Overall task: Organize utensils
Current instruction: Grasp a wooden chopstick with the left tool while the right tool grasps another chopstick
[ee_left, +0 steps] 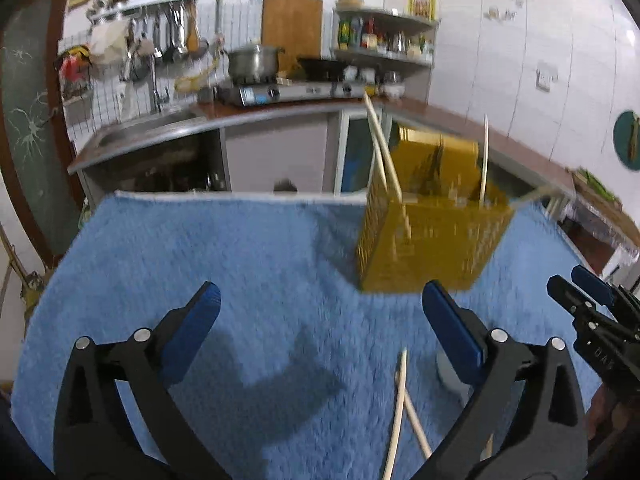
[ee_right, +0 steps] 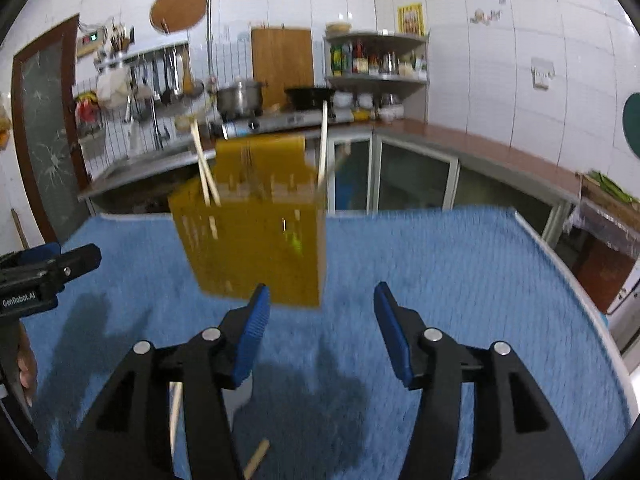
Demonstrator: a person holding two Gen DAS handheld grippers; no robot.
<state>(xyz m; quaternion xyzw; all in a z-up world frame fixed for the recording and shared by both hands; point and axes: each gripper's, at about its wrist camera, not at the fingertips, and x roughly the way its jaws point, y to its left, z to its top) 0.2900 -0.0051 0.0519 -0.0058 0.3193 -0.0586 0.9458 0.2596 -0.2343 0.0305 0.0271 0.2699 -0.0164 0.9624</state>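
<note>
A yellow perforated utensil holder (ee_left: 424, 236) (ee_right: 256, 248) stands on the blue towel (ee_left: 248, 264) (ee_right: 460, 280), with pale chopsticks (ee_left: 384, 156) (ee_right: 204, 172) leaning up out of it. Two loose chopsticks (ee_left: 402, 404) lie crossed on the towel near me, just left of my left gripper's right finger. A pale rounded object (ee_left: 450, 374) (ee_right: 240, 394) lies beside them, too hidden to name. My left gripper (ee_left: 322, 296) is open wide over bare towel. My right gripper (ee_right: 322, 292) is open with nothing between its blue pads, close in front of the holder.
Each gripper shows at the edge of the other's view, the right gripper (ee_left: 576, 282) and the left gripper (ee_right: 80, 258). Behind the table run a counter with a sink (ee_left: 140, 132), a gas stove with a pot (ee_left: 254, 62) and a shelf of bottles (ee_right: 376, 60).
</note>
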